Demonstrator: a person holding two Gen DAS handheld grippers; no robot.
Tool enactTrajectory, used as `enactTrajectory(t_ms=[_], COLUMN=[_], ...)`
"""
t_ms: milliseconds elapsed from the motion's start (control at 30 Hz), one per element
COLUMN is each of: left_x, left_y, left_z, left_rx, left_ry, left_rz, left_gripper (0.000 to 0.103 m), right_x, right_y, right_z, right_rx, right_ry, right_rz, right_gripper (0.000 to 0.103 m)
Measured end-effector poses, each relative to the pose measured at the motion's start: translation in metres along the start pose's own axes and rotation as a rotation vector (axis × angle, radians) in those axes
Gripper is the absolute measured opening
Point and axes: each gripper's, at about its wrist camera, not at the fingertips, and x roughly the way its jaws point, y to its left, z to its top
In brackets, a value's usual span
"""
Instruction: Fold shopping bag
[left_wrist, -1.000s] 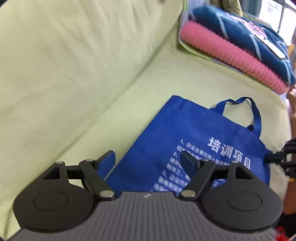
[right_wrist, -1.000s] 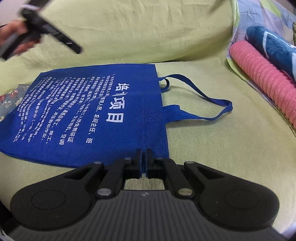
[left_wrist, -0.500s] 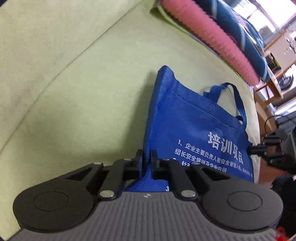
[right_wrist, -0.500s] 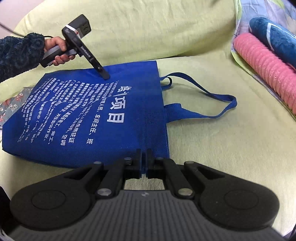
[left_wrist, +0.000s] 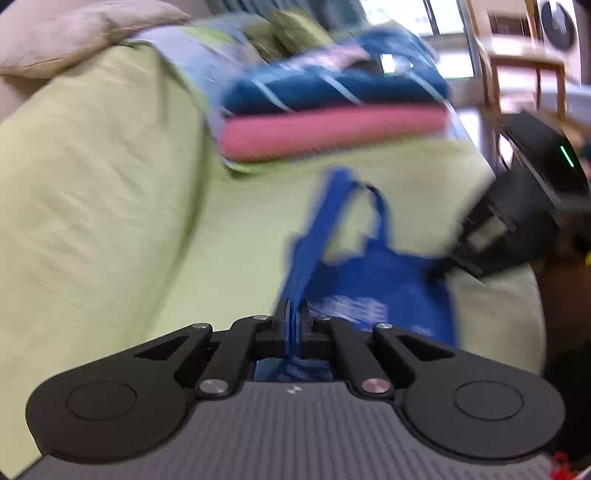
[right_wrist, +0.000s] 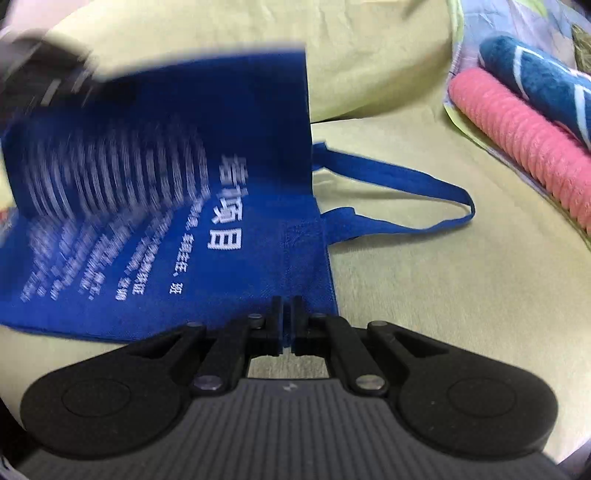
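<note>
A blue shopping bag (right_wrist: 240, 277) with white print lies on a green sofa seat, its handles (right_wrist: 406, 184) pointing right. My right gripper (right_wrist: 284, 314) is shut on the bag's near edge by the handle-side corner. My left gripper (left_wrist: 293, 321) is shut on the bag's (left_wrist: 369, 280) far edge and holds that side lifted, so the fabric stands up and curls over the flat half. The left gripper (right_wrist: 48, 74) shows as a dark blur at the top left of the right wrist view. The right gripper's body (left_wrist: 517, 221) sits at the right in the left wrist view.
A stack of folded towels, pink (right_wrist: 524, 147) under dark blue (right_wrist: 535, 81), rests on the sofa seat to the right of the handles. The sofa backrest (right_wrist: 369, 55) rises behind the bag. A wooden chair (left_wrist: 517, 74) stands beyond the sofa's end.
My left gripper went from open to shut on the bag's far edge, then swung fast, lifting that edge off the seat and over. The right gripper kept still on the near edge.
</note>
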Motion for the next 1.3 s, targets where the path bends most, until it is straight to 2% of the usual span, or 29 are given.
enactTrajectory(t_ms=[100,200,267,400,500,567,667,733,800,900,933,1000,1033,1067,1133,1300], left_x=[0.017,0.028,0.029,0.031,0.036,0.039,0.04,0.041,0.042,0.044,0.044,0.044,0.044,0.044,0.044,0.037], left_y=[-0.055,-0.087,-0.092,-0.091,-0.097,-0.102,-0.101,-0.1,-0.102,-0.105,-0.105,-0.104,-0.103,-0.103,-0.103,-0.103], left_z=[-0.012,-0.024,-0.03,-0.028,-0.025,-0.025,-0.025,-0.025,-0.024,-0.024,-0.024,-0.025,-0.025,-0.025,-0.026,-0.027], left_rx=[0.026,0.032,0.011,-0.019,0.006,0.03,0.032,0.033,0.047,0.083,0.087,0.084,0.082,0.08,0.083,0.112], left_ry=[0.064,0.107,0.111,0.131,0.165,0.178,0.181,0.183,0.191,0.198,0.198,0.196,0.196,0.196,0.195,0.19], left_rz=[-0.001,0.019,0.053,0.074,0.088,0.098,0.092,0.088,0.093,0.103,0.103,0.099,0.097,0.097,0.097,0.097], left_gripper=[0.0,0.001,0.001,0.003,0.003,0.001,0.0,0.0,0.0,0.0,0.0,0.0,0.0,0.0,0.0,0.003], right_x=[-0.001,-0.001,-0.001,-0.003,-0.006,-0.009,-0.014,-0.014,-0.014,-0.014,-0.014,-0.012,-0.011,-0.01,-0.007,-0.003], right_y=[-0.006,-0.013,-0.015,-0.018,-0.024,-0.03,-0.035,-0.04,-0.05,-0.066,-0.07,-0.075,-0.077,-0.078,-0.082,-0.08], right_z=[-0.002,-0.002,-0.002,-0.005,-0.008,-0.009,-0.012,-0.013,-0.012,-0.011,-0.011,-0.013,-0.014,-0.015,-0.018,-0.025], right_rx=[0.042,0.087,0.101,0.077,0.033,0.006,-0.034,-0.006,0.104,0.309,0.366,0.437,0.469,0.501,0.566,0.613], right_ry=[-0.009,-0.011,-0.011,-0.022,-0.027,-0.014,0.006,0.023,0.02,-0.023,-0.04,-0.039,-0.036,-0.033,-0.027,-0.004], right_rz=[0.024,0.045,0.054,0.079,0.131,0.211,0.299,0.35,0.39,0.431,0.426,0.411,0.403,0.395,0.379,0.327], right_gripper=[0.0,0.0,0.0,0.001,0.008,0.032,0.059,0.073,0.074,0.073,0.069,0.048,0.025,0.014,0.009,0.003])
